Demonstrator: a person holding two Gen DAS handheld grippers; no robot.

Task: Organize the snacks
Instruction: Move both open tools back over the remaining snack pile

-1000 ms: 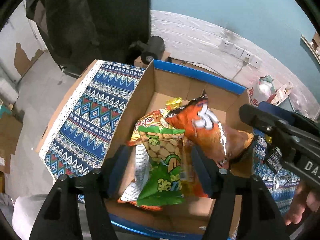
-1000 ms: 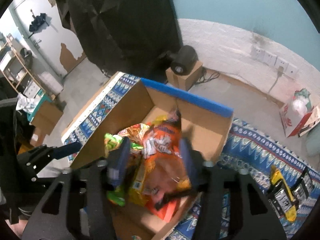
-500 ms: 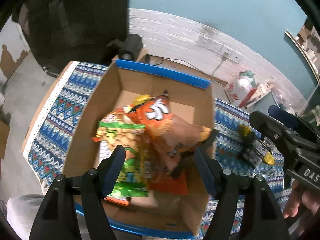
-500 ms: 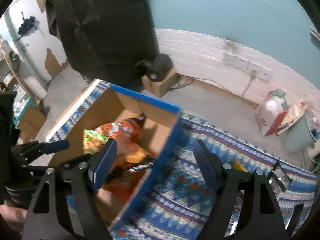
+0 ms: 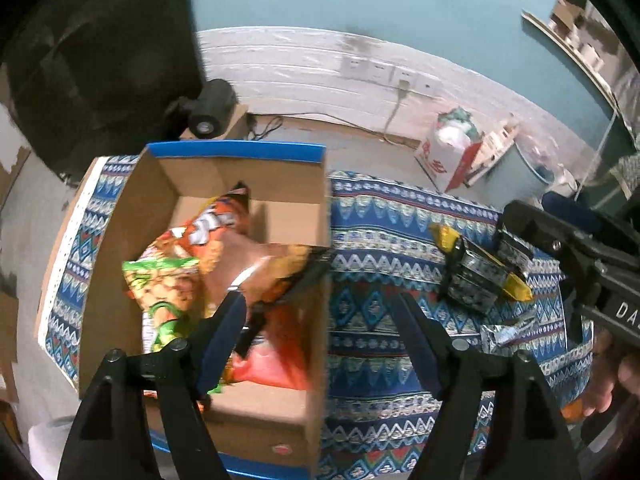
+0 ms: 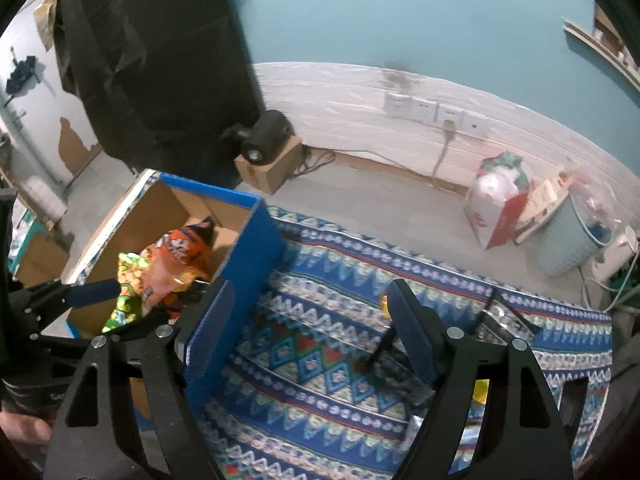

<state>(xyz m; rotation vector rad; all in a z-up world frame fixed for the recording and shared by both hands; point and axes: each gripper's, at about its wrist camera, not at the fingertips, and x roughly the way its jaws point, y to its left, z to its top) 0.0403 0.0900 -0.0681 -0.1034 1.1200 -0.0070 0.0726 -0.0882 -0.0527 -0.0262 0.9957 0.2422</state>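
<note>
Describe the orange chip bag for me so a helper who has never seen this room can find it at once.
Start at the patterned blue cloth on the table, then go to the open cardboard box with the blue rim at its left end. Inside lies a pile of snack bags; the orange chip bag lies on top, its dark sealed end pointing toward the far wall. Its neighbour is a green peanut bag.
</note>
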